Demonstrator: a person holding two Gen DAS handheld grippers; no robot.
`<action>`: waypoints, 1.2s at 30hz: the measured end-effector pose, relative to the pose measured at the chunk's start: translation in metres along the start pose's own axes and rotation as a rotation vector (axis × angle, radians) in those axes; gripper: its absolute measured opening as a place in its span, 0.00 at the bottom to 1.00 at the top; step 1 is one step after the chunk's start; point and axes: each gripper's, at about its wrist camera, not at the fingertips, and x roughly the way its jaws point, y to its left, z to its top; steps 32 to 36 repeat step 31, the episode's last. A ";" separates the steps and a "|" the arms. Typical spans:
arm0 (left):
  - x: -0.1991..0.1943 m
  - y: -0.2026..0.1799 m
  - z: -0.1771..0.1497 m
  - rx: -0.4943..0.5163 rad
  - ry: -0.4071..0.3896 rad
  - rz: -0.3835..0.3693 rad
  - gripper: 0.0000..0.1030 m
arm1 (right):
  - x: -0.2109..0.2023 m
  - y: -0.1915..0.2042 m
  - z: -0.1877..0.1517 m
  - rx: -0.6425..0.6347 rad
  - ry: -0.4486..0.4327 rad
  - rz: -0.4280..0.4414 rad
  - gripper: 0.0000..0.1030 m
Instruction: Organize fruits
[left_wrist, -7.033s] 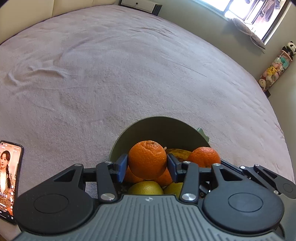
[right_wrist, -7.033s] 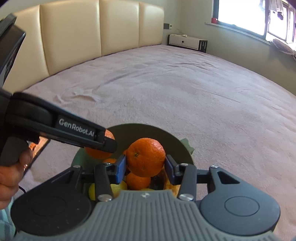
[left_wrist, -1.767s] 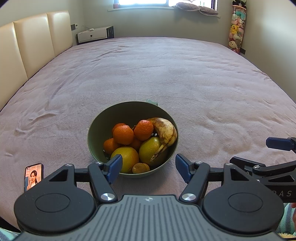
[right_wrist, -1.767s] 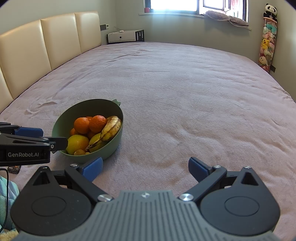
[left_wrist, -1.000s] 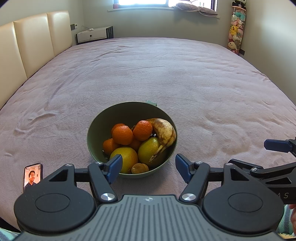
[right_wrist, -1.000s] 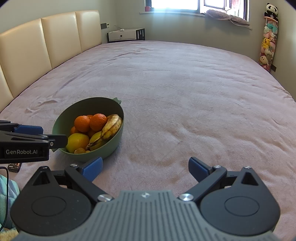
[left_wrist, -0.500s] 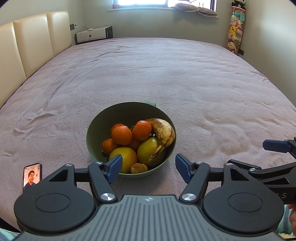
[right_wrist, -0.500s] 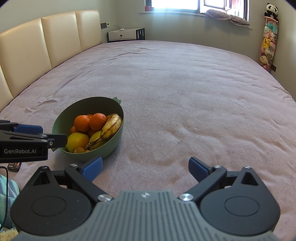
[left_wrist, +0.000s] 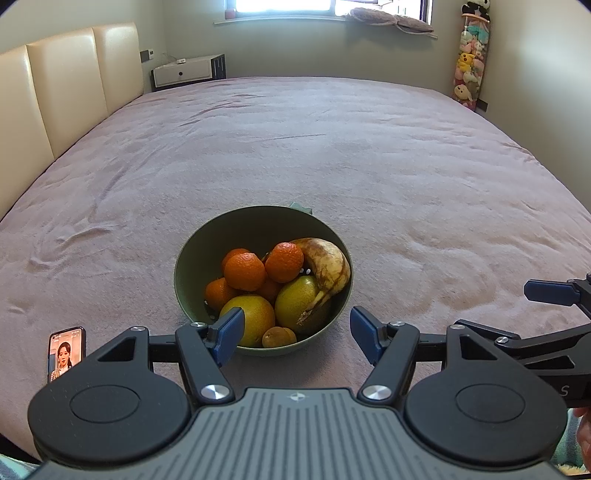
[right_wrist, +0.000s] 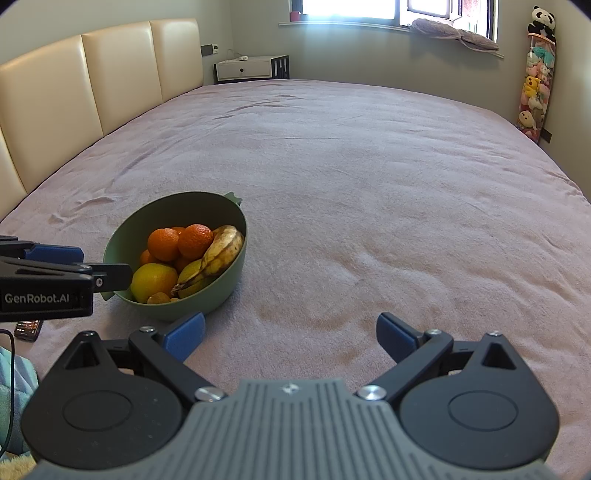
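A green bowl (left_wrist: 192, 254) stands on the mauve bed cover, seen also in the right wrist view as the bowl (right_wrist: 221, 291). It holds several oranges (left_wrist: 244, 271), a spotted banana (left_wrist: 330, 264), two yellow-green fruits (left_wrist: 297, 304) and a small brownish fruit (left_wrist: 279, 336). My left gripper (left_wrist: 297, 334) hangs open just short of the bowl's near rim, nothing between its blue pads. My right gripper (right_wrist: 290, 338) is open too, over bare cover to the right of the bowl. The right gripper's side shows at the left view's right edge.
A phone (left_wrist: 66, 352) with a lit screen lies on the cover to the left of the bowl. A cream padded headboard (right_wrist: 74, 92) runs along the left. A white bedside unit (left_wrist: 184, 72) and a window are at the far end, plush toys (left_wrist: 469, 66) hang far right.
Seven seconds ago each gripper held an orange over the bowl; both are now open and drawn back, the oranges in the bowl. Over the last second nothing has moved.
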 end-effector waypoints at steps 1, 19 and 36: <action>0.000 0.000 0.000 -0.001 0.000 -0.002 0.75 | 0.000 0.000 0.000 0.000 0.000 0.000 0.93; -0.001 0.001 0.001 0.002 -0.004 -0.002 0.75 | 0.002 -0.002 -0.005 0.007 0.013 -0.001 0.94; -0.002 0.004 0.000 -0.001 -0.007 -0.007 0.75 | 0.003 -0.001 -0.002 0.008 0.017 -0.001 0.94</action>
